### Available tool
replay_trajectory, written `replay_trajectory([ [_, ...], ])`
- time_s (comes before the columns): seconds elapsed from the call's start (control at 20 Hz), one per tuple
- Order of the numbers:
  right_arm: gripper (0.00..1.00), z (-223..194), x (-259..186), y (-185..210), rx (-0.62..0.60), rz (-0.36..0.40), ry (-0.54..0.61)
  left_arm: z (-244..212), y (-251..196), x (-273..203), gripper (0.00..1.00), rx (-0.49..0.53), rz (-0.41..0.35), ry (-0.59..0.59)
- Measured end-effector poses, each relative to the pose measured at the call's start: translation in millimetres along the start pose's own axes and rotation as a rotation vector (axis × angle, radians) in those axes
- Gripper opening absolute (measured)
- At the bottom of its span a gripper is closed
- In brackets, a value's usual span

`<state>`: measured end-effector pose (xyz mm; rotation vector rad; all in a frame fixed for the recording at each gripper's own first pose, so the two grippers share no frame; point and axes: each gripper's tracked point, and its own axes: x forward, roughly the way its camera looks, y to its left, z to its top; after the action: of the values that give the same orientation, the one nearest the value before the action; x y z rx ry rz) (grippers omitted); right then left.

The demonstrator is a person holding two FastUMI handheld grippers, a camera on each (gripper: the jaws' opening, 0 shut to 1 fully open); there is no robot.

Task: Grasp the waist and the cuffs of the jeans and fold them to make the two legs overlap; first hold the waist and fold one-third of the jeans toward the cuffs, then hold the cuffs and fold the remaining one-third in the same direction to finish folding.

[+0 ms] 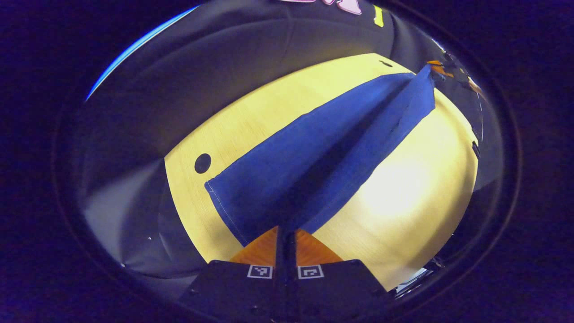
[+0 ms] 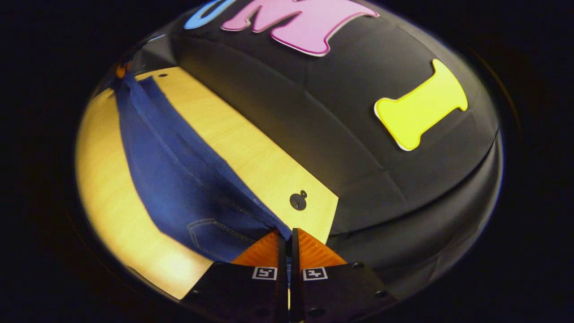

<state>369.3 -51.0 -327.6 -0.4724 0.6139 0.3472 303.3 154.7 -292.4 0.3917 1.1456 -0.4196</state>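
Note:
Blue jeans (image 1: pixel 323 152) lie stretched lengthwise across the pale wooden table (image 1: pixel 403 197). In the left gripper view my left gripper (image 1: pixel 285 232) is shut on the cuff end, whose stitched hem (image 1: pixel 224 211) runs off to the left of the fingers. One leg is raised in a ridge above the other. The far end reaches the right gripper (image 1: pixel 437 68) at the upper right. In the right gripper view my right gripper (image 2: pixel 287 234) is shut on the waist end of the jeans (image 2: pixel 179 179), next to a stitched back pocket (image 2: pixel 210 231). The left gripper (image 2: pixel 121 69) shows small at the far end.
A round cable hole (image 1: pixel 202 163) sits near the table's corner beside the cuff hem. Another cable hole (image 2: pixel 298 200) lies close to the table edge by the waist. The black cloth wall (image 2: pixel 358 134) rises right behind the table's far edge.

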Motion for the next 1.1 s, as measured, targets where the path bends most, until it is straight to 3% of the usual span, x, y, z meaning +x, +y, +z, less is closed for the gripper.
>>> replay_trajectory([
  [0.15, 0.06, -14, 61, 8, 0.098, 0.002, 0.093, 18, 2, 27, 0.06, 0.133, -0.010, 0.101],
  [0.35, 0.06, -26, 100, 26, 0.034, -0.013, 0.135, 38, 23, 55, 0.10, 0.248, 0.031, 0.146],
  [0.5, 0.10, -24, 107, 30, 0.076, -0.017, 0.136, 44, 40, 70, 0.55, 0.247, 0.077, 0.064],
  [0.55, 0.17, -21, 112, 30, 0.126, -0.008, 0.123, 48, 42, 70, 0.67, 0.233, 0.087, 0.019],
  [0.6, 0.33, -17, 111, 29, 0.166, -0.009, 0.104, 51, 46, 65, 0.86, 0.218, 0.100, -0.029],
  [0.8, 0.97, 3, 93, 7, 0.275, -0.039, 0.037, 67, 58, 26, 0.98, 0.105, 0.188, -0.224],
  [1.0, 0.97, 11, 68, -22, 0.287, -0.087, -0.004, 70, 78, -28, 0.98, 0.083, 0.305, -0.314],
  [1.1, 0.98, 11, 57, -25, 0.296, -0.094, -0.007, 71, 77, -52, 0.98, 0.036, 0.316, -0.358],
])
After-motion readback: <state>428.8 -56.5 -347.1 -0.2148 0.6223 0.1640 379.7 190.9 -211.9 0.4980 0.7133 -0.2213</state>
